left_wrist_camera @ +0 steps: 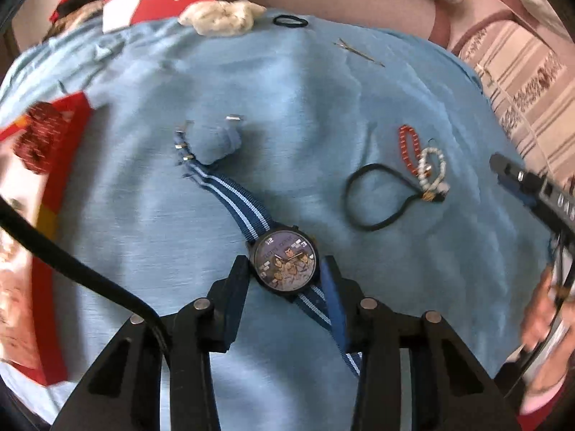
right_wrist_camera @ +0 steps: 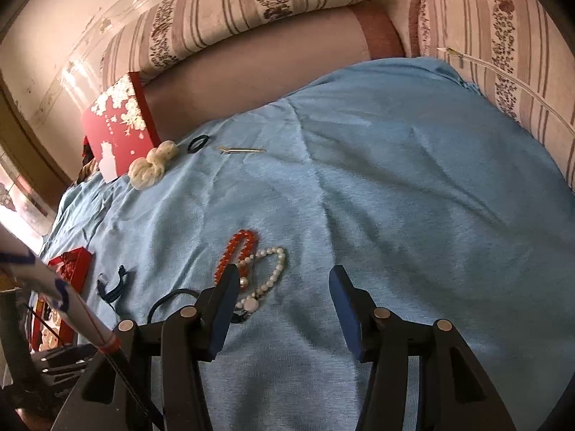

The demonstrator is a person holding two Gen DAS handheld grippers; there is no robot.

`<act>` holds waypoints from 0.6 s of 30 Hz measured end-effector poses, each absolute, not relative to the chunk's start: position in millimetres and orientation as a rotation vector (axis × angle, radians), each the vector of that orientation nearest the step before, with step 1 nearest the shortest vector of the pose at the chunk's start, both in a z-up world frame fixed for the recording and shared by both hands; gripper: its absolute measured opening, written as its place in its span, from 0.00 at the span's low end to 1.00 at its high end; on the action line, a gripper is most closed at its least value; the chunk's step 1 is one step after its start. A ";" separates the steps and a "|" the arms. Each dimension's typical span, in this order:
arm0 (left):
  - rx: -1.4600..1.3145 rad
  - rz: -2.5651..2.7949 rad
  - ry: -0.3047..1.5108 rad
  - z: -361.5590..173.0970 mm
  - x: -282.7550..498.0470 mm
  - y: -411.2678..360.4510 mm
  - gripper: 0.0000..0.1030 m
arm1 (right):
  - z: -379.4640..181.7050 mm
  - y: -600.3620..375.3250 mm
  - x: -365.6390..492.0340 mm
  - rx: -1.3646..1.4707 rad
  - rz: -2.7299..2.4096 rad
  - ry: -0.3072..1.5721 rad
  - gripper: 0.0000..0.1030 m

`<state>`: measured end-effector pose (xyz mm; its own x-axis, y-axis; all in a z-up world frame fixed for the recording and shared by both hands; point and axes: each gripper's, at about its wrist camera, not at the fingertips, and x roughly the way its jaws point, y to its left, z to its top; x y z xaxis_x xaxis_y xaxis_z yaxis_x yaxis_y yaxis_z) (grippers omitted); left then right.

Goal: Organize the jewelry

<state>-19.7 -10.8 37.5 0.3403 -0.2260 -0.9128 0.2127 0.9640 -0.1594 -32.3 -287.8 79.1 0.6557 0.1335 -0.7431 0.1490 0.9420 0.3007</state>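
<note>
Since nearly everything is lying loose on the blue cloth (right_wrist_camera: 413, 186) covering the bed, I'd say this job is only getting started. The red floral box (right_wrist_camera: 120, 125) is sitting at the far edge of the cloth, and a second red box (left_wrist_camera: 54, 151) is lying off to the left, but I can't see any jewelry inside either one.

The left hand-held gripper (left_wrist_camera: 285, 269) is framing the watch (left_wrist_camera: 285, 264), with its jaws set either side of the case and spread wider than it, so it's not clamping anything yet as far as I can tell. The striped strap (left_wrist_camera: 230, 194) is trailing away across the cloth. The right hand-held gripper (right_wrist_camera: 284, 283) is hanging released above bare cloth, just right of the bead pile.

That pile is the black cord (left_wrist_camera: 363, 197), the red bead bracelet (right_wrist_camera: 240, 251) and the white pearl bracelet (right_wrist_camera: 273, 269), all touching or overlapping. Further back, the white scrunchie (right_wrist_camera: 152, 163), the small black hair tie (right_wrist_camera: 198, 142) and the metal hair clip (right_wrist_camera: 242, 150) are waiting too. So pretty much all of it is left to sort.
</note>
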 end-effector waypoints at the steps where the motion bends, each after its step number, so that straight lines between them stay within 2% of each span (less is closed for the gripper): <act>1: 0.015 -0.282 1.182 39.3 -22.3 0.8 0.38 | 79.2 -285.0 -31.7 0.358 0.013 0.858 0.54; 7: -0.001 -0.263 1.171 35.7 -26.5 45.1 0.38 | 74.4 -259.1 -24.4 0.349 0.119 0.874 0.54; 18: -0.063 -0.331 1.122 25.7 -19.1 42.0 0.39 | 79.0 -265.0 -13.6 0.337 0.044 0.885 0.53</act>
<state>-19.1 42.0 25.7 0.3901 -0.2920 -0.8732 0.2290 0.9494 -0.2151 -13.6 -265.0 79.0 0.6359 0.1758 -0.7515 0.1009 0.9464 0.3068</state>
